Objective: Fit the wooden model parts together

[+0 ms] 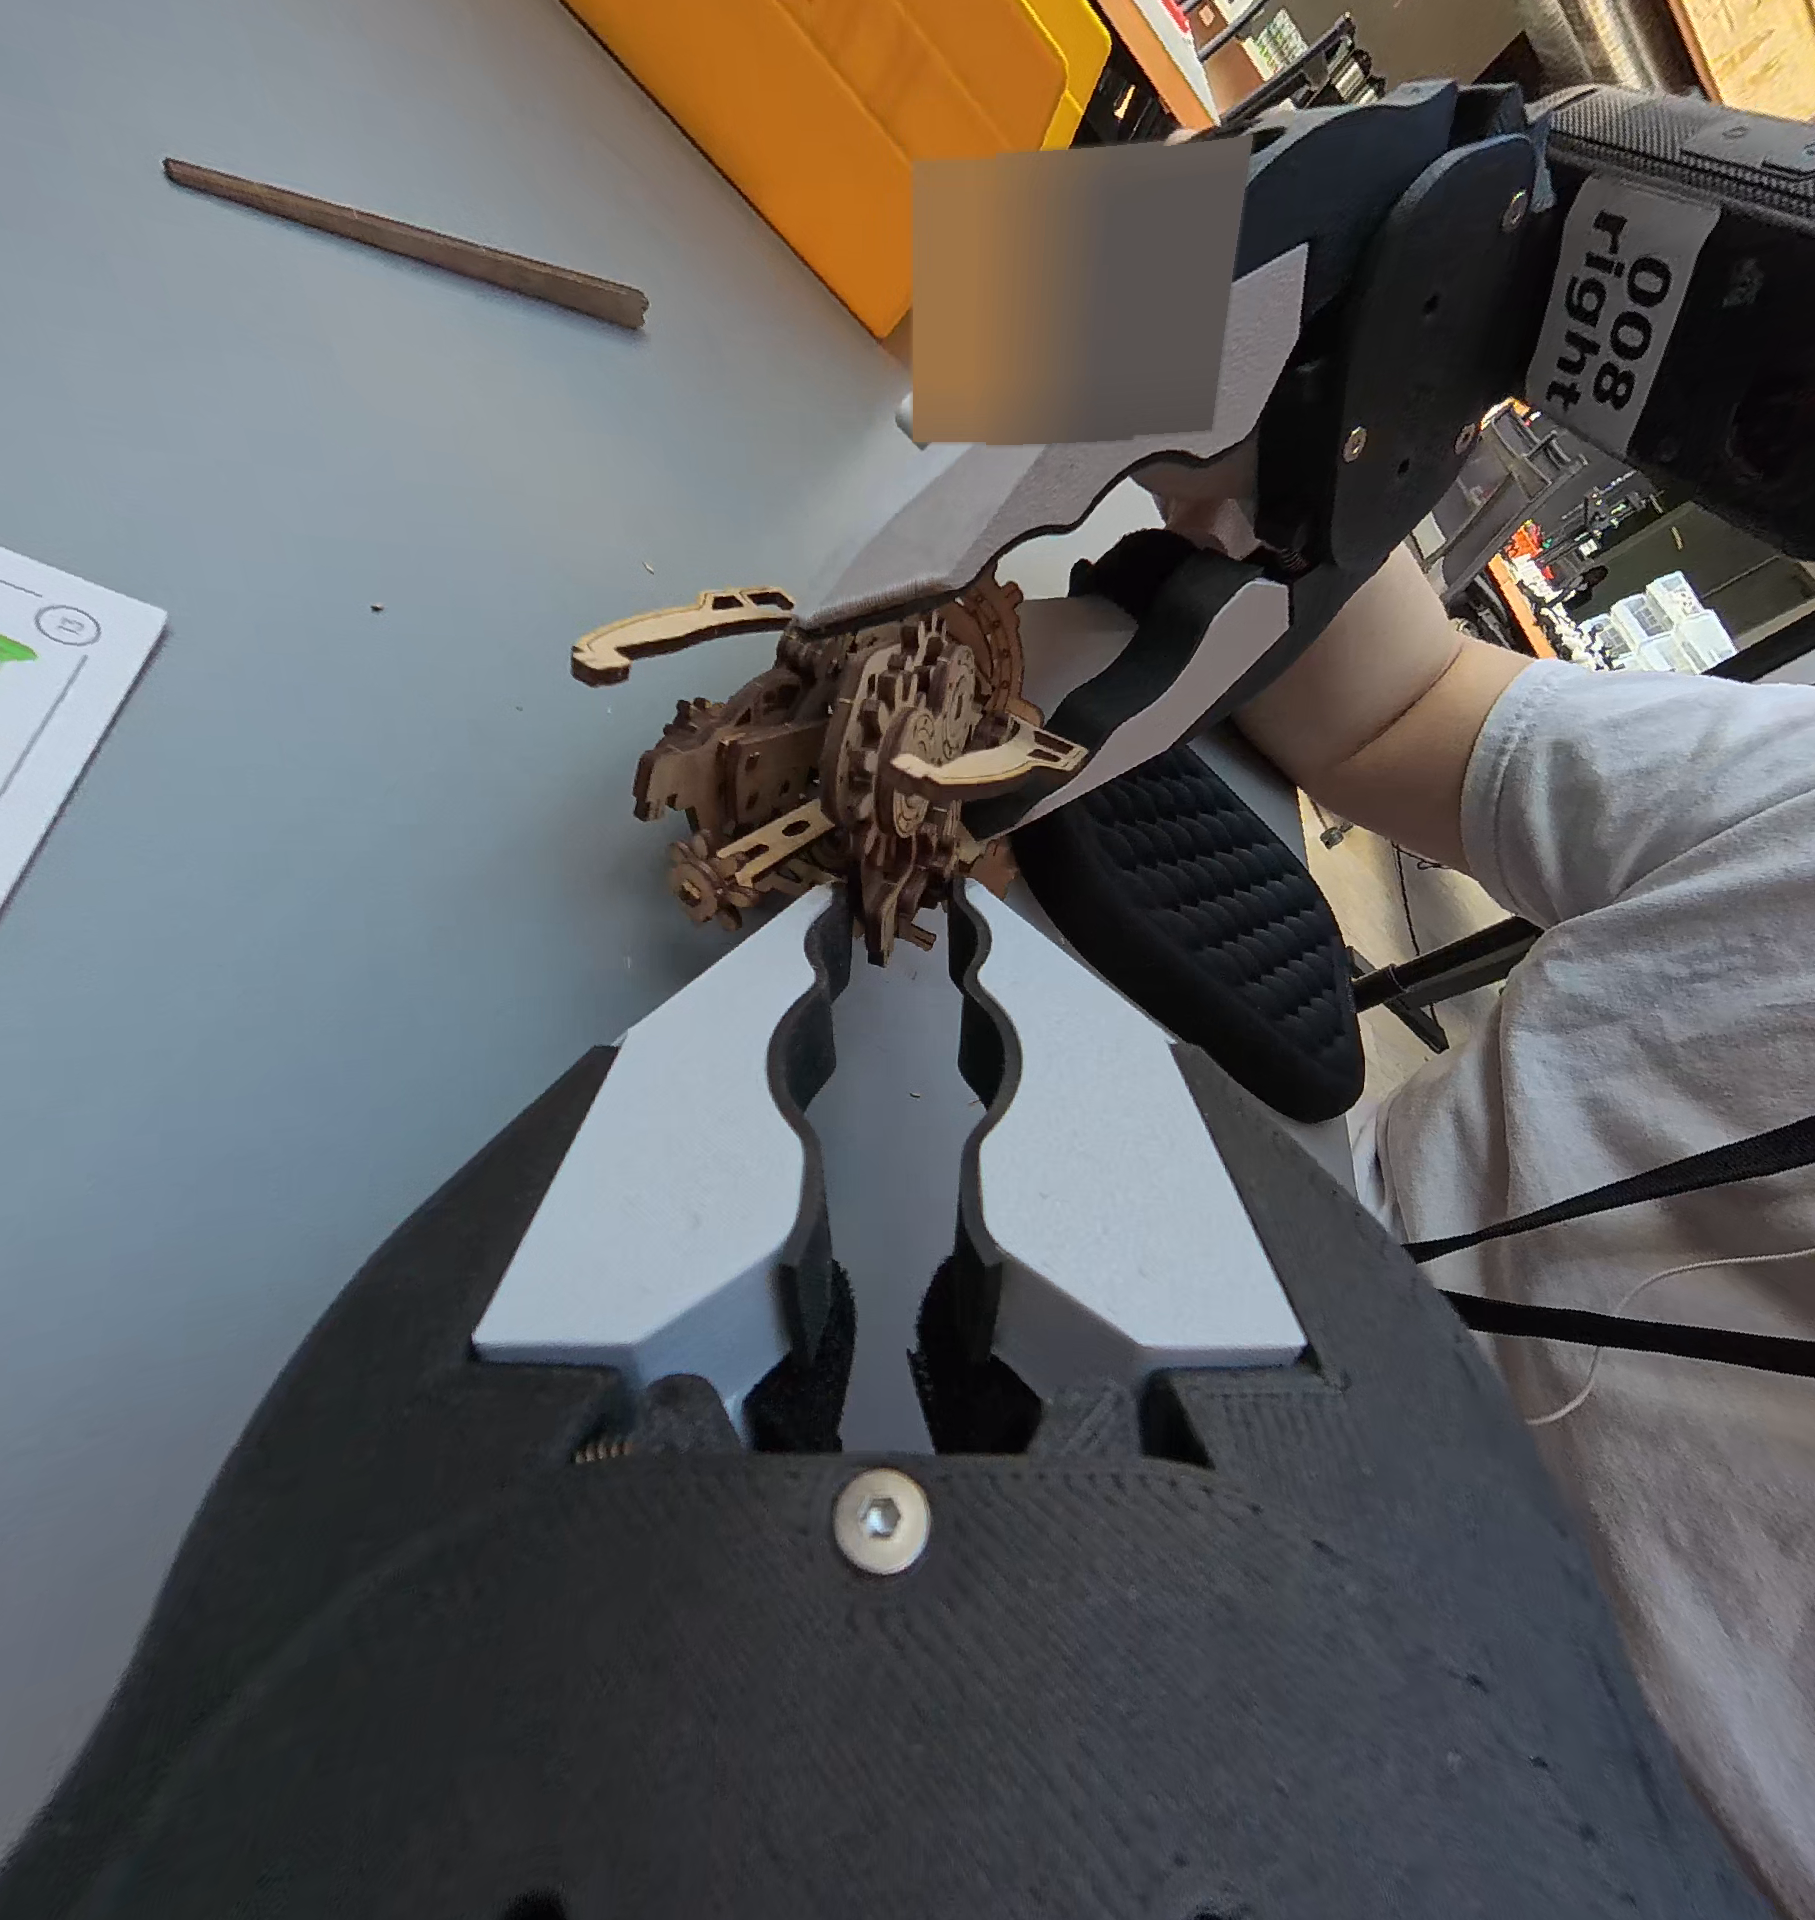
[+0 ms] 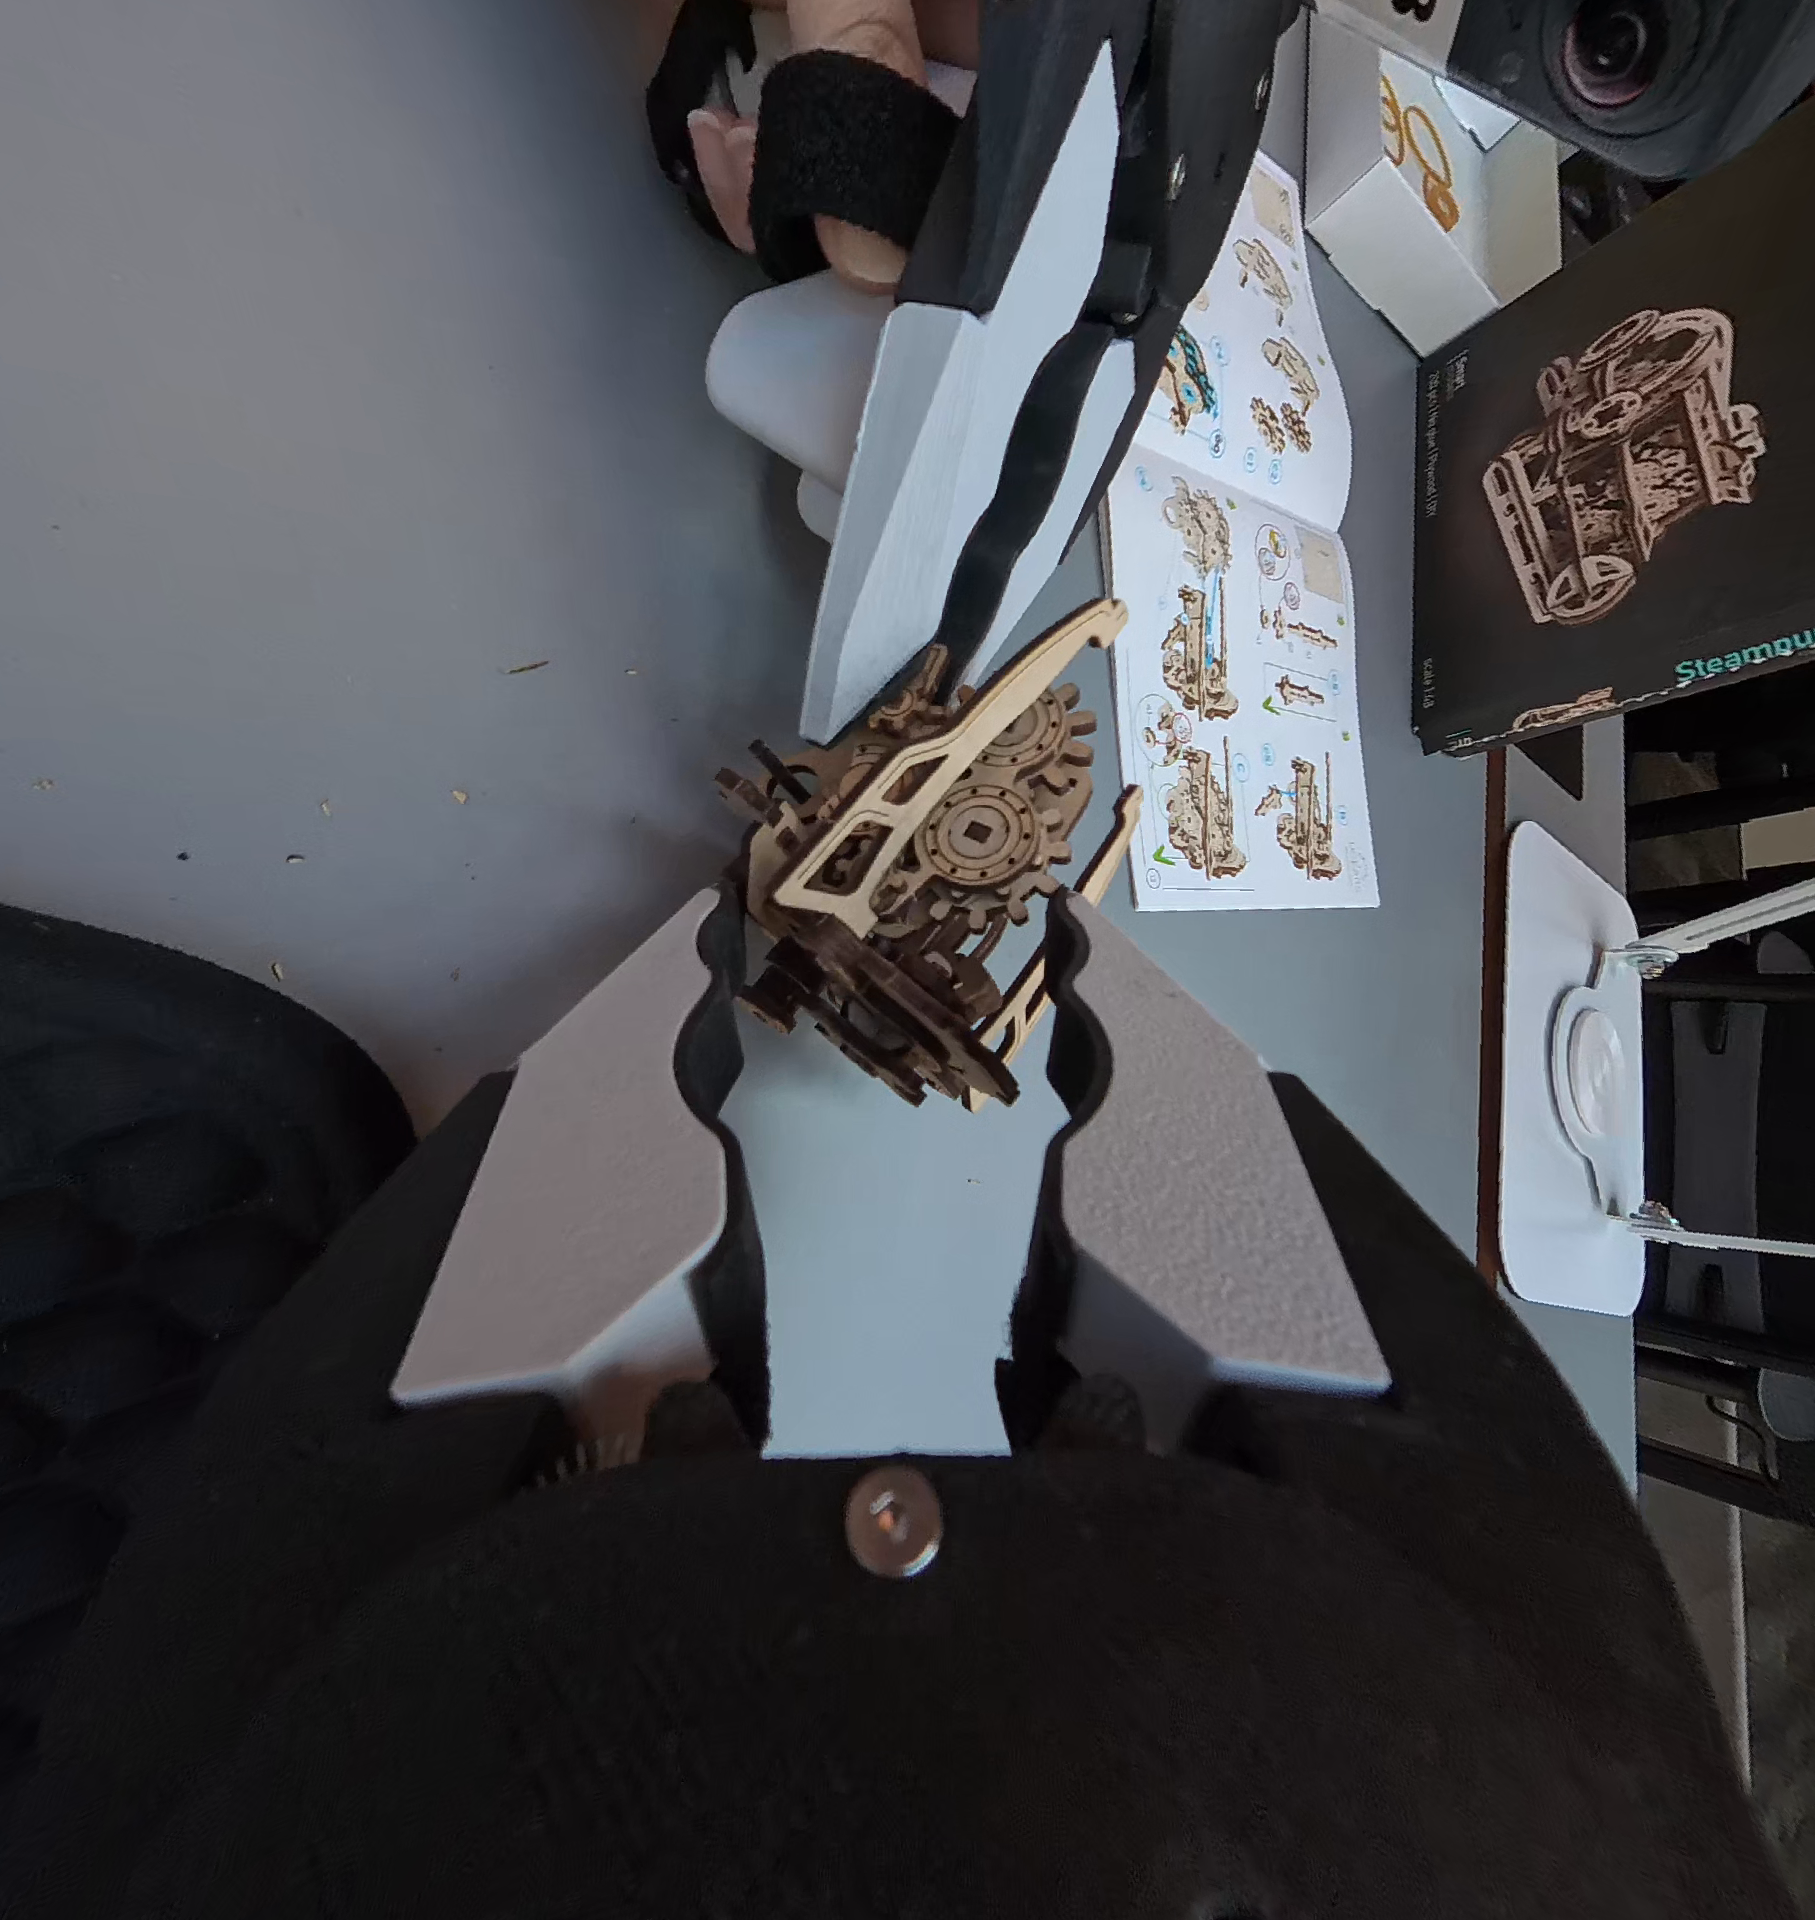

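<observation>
Two grippers, left gripper (image 1: pixel 887 914) and right gripper (image 2: pixel 887 935), jaws pinching wooden model (image 2: pixel 913 862), seemingly midair, instruction booklet (image 2: pixel 1246 665) beside

On the grey bench (image 2: pixel 259 416): an open instruction booklet (image 2: pixel 1246 644) right of centre, a dark box (image 2: pixel 1630 499) upper right, a small white carton (image 2: pixel 1402 239) above, wood crumbs at left

Left grey-fingered black-bodied gripper (image 1: pixel 890 914): fingers narrowed to slim gap, tips pinching edge of wooden gear model (image 1: pixel 861 769). Right grey-fingered black-bodied gripper (image 2: pixel 898 935): fingers wider apart, tips clamped on both sides of same model. Grippers meet at angle, tips close together. Bare forearm (image 1: pixel 1402 717) behind right gripper; person's hand (image 2: pixel 830 156) with black strap on left gripper's handle.
</observation>
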### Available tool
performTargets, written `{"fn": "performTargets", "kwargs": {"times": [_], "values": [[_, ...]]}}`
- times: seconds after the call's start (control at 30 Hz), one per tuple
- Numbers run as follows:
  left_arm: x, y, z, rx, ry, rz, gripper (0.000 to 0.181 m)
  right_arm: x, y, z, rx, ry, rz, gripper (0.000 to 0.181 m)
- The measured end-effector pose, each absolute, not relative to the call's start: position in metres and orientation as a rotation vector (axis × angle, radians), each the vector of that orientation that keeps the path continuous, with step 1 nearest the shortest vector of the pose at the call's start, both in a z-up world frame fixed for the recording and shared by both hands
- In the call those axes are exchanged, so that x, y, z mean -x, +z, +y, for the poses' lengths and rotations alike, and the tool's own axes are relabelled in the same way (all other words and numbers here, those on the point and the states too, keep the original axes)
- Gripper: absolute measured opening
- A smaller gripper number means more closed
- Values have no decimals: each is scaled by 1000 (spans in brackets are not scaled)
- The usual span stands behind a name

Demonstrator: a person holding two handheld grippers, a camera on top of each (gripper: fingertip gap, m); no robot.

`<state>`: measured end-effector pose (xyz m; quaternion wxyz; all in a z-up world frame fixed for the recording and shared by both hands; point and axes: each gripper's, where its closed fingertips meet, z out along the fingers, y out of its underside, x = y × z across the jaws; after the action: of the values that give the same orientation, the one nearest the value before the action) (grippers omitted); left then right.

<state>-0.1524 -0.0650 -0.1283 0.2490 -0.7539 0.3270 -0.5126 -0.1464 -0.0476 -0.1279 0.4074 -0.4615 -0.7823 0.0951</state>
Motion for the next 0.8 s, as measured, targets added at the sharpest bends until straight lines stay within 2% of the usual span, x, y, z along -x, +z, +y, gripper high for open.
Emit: {"fn": "performTargets", "kwargs": {"times": [0.3, 0.53, 0.8], "values": [[157, -131, -68, 2075, -1421, 904, 16, 146, -129, -48, 1153, 243, -1976, 52], [157, -133, -70, 2064, -1364, 966, 16, 150, -125, -56, 1160, 310, -1966, 60], [157, -135, -69, 2048, -1281, 1024, 16, 152, -124, -55, 1169, 313, -1951, 51]]}}
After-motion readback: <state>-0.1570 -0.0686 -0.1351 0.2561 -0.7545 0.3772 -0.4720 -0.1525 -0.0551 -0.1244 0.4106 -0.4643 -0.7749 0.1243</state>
